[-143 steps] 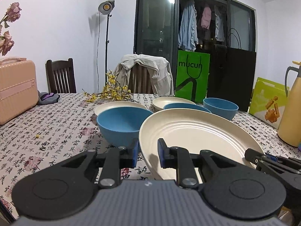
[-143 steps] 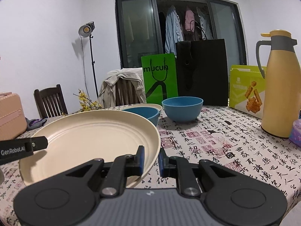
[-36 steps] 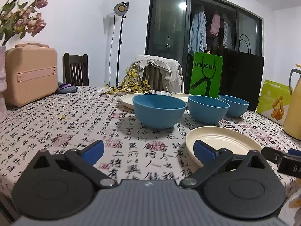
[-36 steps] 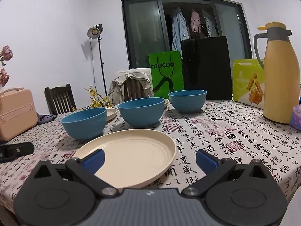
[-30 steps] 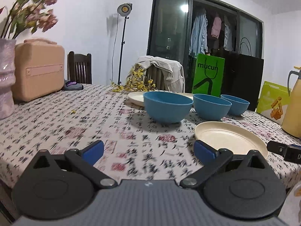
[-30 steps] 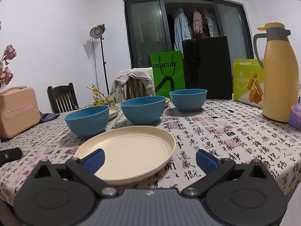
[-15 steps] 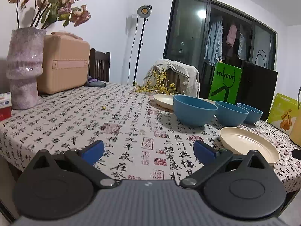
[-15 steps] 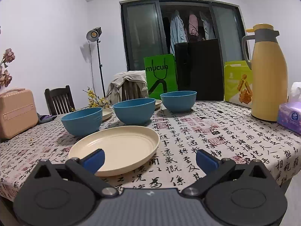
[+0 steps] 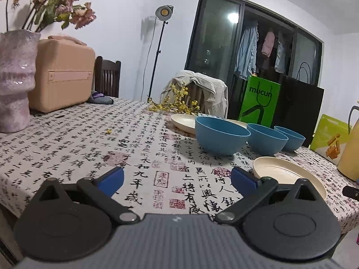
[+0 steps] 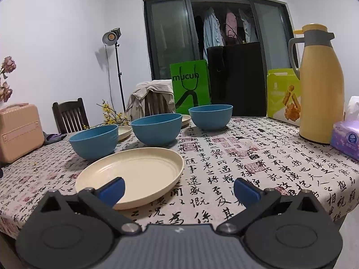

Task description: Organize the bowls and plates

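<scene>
A cream plate (image 10: 132,172) lies flat near the table's front edge, also seen as the cream plate (image 9: 289,174) at lower right in the left wrist view. Three blue bowls stand in a row behind it: the near bowl (image 10: 94,141), the middle bowl (image 10: 157,132) and the far bowl (image 10: 211,116). Two more cream plates (image 9: 182,122) lie behind the bowls. My left gripper (image 9: 177,180) is open and empty, back at the table's front left. My right gripper (image 10: 178,190) is open and empty, just in front of the near plate.
A yellow thermos (image 10: 320,85) and a tissue pack (image 10: 346,139) stand at the right. A pink case (image 9: 62,76) and a vase (image 9: 15,80) with flowers stand at the left. Yellow blossoms (image 9: 177,105), bags and chairs are at the far side.
Both grippers let go of the cream plate, which now lies flat on the table, and opened wide. Both have pulled back; the left one has drifted further left.
</scene>
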